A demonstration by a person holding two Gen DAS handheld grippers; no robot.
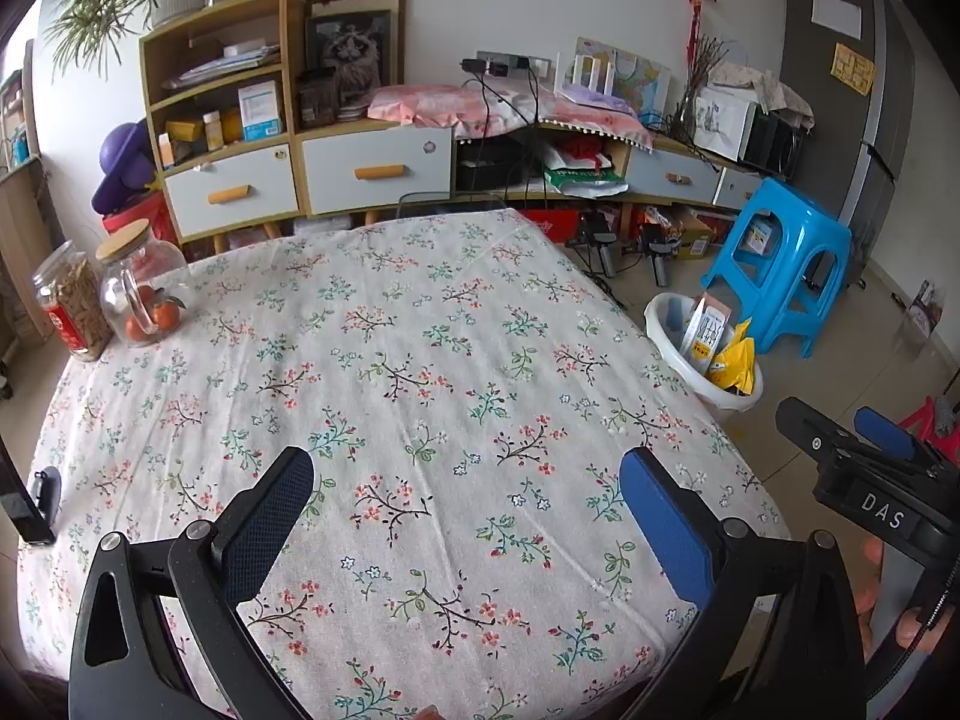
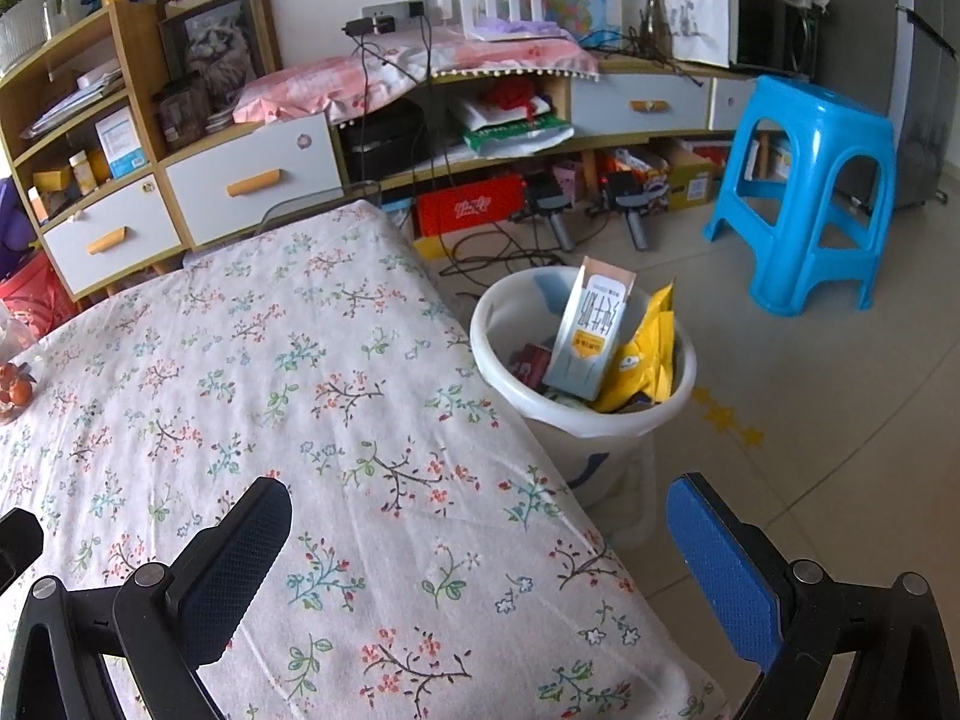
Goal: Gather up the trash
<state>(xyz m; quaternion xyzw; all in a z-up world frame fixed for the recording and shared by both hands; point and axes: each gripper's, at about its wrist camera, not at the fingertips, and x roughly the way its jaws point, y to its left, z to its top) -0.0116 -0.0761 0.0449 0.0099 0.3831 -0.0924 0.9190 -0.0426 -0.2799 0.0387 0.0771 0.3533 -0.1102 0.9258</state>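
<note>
1. The left claw (image 1: 465, 510) hangs over the near part of the table (image 1: 420, 360) with its jaws spread wide and nothing between them; its fingers (image 1: 666, 528) carry blue pads.
2. The right claw (image 2: 480, 558) stands just as wide and empty, one finger over the table's right edge, the other over the tiled floor (image 2: 810, 420); in the left wrist view it shows at the far right, gripped by a hand (image 1: 888, 600).
3. The table wears a floral cloth; no trash lies on the cloth in either view.
4. Just beside the table's right edge, on the floor, stands a white bin (image 2: 498, 324); inside it a pale blue carton (image 2: 585, 336) leans upright, touching a yellow wrapper (image 2: 645, 354) on its right; a dark red packet (image 2: 531, 360) lies lower, to its left.
5. At the table's far left corner sit two jars (image 1: 129, 294), one holding small oranges, the other something brown.
6. Beyond the bin stands a blue stool (image 2: 804, 192); along the far wall runs a cabinet (image 1: 372, 174) with white drawers.
</note>
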